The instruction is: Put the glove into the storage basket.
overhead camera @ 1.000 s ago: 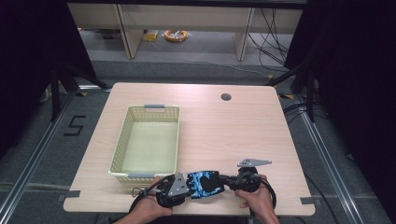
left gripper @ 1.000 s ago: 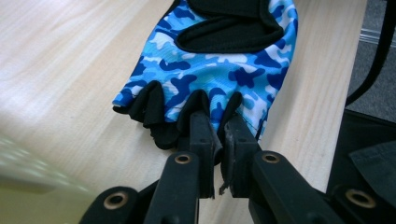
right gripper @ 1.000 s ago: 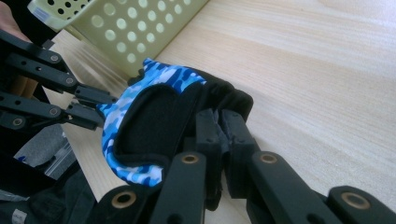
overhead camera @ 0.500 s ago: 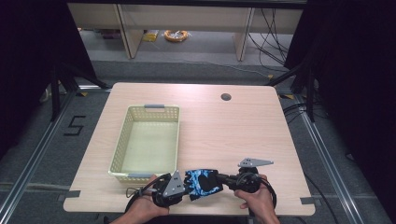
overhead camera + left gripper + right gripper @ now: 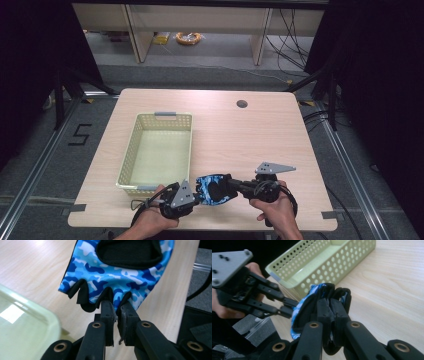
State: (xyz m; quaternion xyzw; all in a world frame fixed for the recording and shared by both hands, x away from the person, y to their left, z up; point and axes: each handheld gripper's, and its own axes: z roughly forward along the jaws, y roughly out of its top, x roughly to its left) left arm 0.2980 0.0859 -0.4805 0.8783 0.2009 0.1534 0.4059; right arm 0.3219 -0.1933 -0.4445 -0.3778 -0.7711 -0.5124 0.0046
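A blue camouflage fingerless glove (image 5: pixel 214 189) with black trim hangs stretched between my two grippers, just above the table's near edge. My left gripper (image 5: pixel 196 196) is shut on the glove's finger end (image 5: pixel 116 296), its jaws nipping the fabric between two finger stubs. My right gripper (image 5: pixel 231 187) is shut on the black cuff end (image 5: pixel 332 302) of the glove. In the right gripper view the left gripper (image 5: pixel 289 308) comes in from the left and meets the glove (image 5: pixel 308 302).
A pale green perforated basket (image 5: pixel 130 155) stands left of centre on the wooden table (image 5: pixel 240 135); its near rim (image 5: pixel 30 315) lies close to my left gripper. A round cable hole (image 5: pixel 242 104) sits at the back right. Shelving and cables lie beyond the far edge.
My right gripper has lifted a little with the glove's cuff end. The left gripper has stayed about where it was, and the glove still spans both.
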